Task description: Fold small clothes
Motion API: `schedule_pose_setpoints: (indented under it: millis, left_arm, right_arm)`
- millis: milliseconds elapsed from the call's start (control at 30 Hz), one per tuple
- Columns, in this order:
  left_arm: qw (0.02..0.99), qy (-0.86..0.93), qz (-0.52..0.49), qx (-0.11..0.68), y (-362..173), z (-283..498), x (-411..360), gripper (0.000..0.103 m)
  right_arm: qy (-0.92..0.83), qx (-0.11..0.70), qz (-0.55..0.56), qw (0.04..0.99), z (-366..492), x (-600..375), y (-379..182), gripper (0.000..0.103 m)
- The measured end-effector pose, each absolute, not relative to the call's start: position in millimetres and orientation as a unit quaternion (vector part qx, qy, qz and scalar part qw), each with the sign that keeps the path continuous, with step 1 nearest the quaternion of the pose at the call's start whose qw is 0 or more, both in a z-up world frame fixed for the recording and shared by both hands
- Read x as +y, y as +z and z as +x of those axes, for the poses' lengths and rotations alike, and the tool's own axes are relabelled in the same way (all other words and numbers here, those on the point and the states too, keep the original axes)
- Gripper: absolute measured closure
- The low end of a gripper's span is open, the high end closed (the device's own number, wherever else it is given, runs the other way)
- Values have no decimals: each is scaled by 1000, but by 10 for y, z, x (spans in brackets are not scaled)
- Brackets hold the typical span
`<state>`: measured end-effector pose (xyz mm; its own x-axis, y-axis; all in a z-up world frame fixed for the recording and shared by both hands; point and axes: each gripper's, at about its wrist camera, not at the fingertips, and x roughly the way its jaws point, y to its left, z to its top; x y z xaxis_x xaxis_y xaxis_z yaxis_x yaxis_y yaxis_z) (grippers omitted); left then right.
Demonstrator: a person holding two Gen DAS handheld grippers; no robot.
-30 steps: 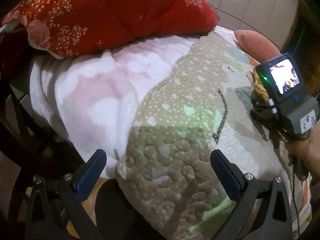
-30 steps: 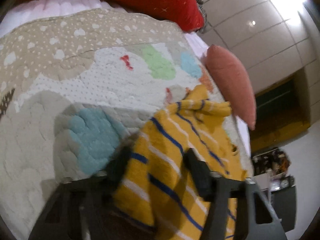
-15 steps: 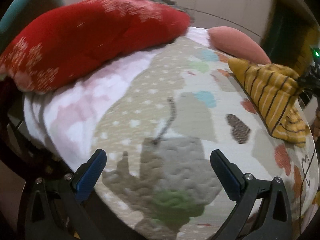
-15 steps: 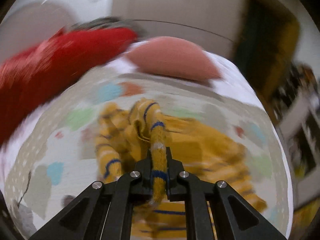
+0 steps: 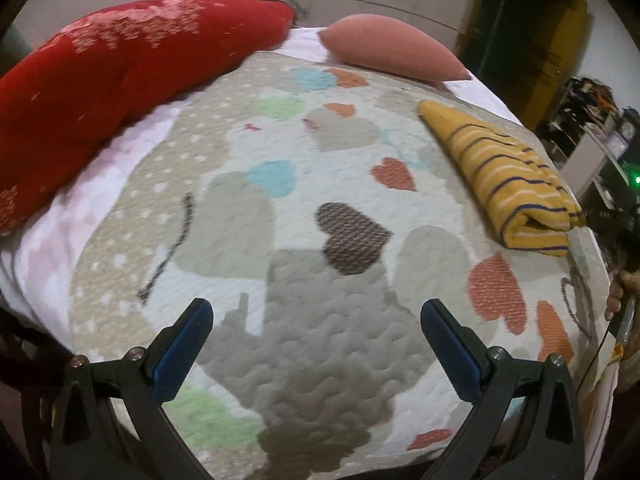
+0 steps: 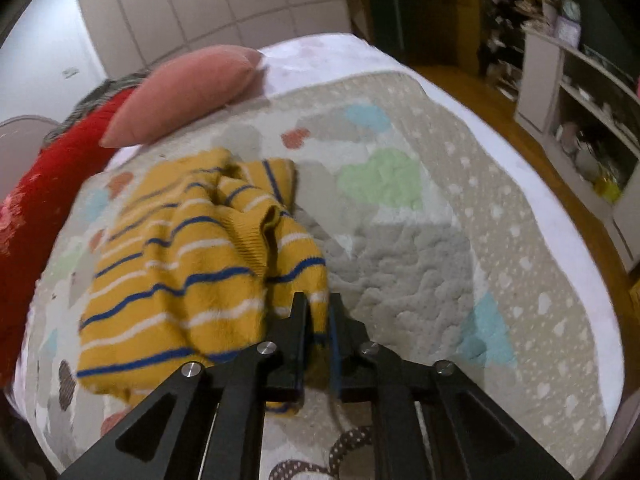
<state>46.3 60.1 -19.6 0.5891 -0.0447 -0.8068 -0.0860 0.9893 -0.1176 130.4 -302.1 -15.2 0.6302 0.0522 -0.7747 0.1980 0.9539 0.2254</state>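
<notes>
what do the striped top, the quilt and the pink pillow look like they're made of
Striped top: soft knit, probably cotton or acrylic; ribbed edge and fuzzy matte surface, pinched in the right gripper.
Quilt: padded, stitched cotton-like fabric; puckered quilting lines, matte printed hearts.
Pink pillow: stuffed, with a smooth matte woven cover; the fibre cannot be told.

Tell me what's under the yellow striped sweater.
The sweater lies on the heart-patterned quilt, one edge pinched in the right tongs. Quilt shows all around it; whatever lies directly beneath the bunched fabric is covered and cannot be seen.
</notes>
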Motion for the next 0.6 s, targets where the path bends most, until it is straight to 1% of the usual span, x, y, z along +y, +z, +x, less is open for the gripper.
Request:
schedule_pose_setpoints:
  millis: [67, 100, 133, 167, 400, 467, 500, 533, 600]
  left_arm:
    - [889, 4, -72, 453, -192, 509, 527, 0]
    - [889, -1, -73, 453, -194, 524, 495, 0]
    - [888, -3, -74, 453, -196, 530, 476, 0]
    - [888, -6, -75, 454, -198, 533, 448, 0]
    - [888, -7, -62, 456, -176, 497, 359, 0]
    - [889, -2, -61, 455, -156, 481, 377, 0]
    - [889, -2, -62, 454, -149, 472, 388, 0]
    - [889, -1, -62, 454, -139, 463, 400, 0]
    - [890, 4, -60, 452, -130, 451, 428, 0]
  right_arm:
    - [-29, 411, 149, 899, 1233, -3005, -38, 76]
    - [-20, 399, 154, 904, 1197, -3000, 31, 61]
    - [-12, 388, 156, 908, 1206, -2976, 78, 51]
    - [-4, 379, 155, 912, 1241, -2939, 108, 50]
    - [43, 370, 143, 917, 1875, -2636, 54, 50]
    - [46, 397, 125, 908, 2116, -2535, -52, 50]
    - [66, 430, 137, 890, 2270, -2514, -183, 62]
    - [82, 449, 156, 876, 2342, -2521, -279, 78]
    - [113, 449, 209, 861, 2342, -2588, -330, 86]
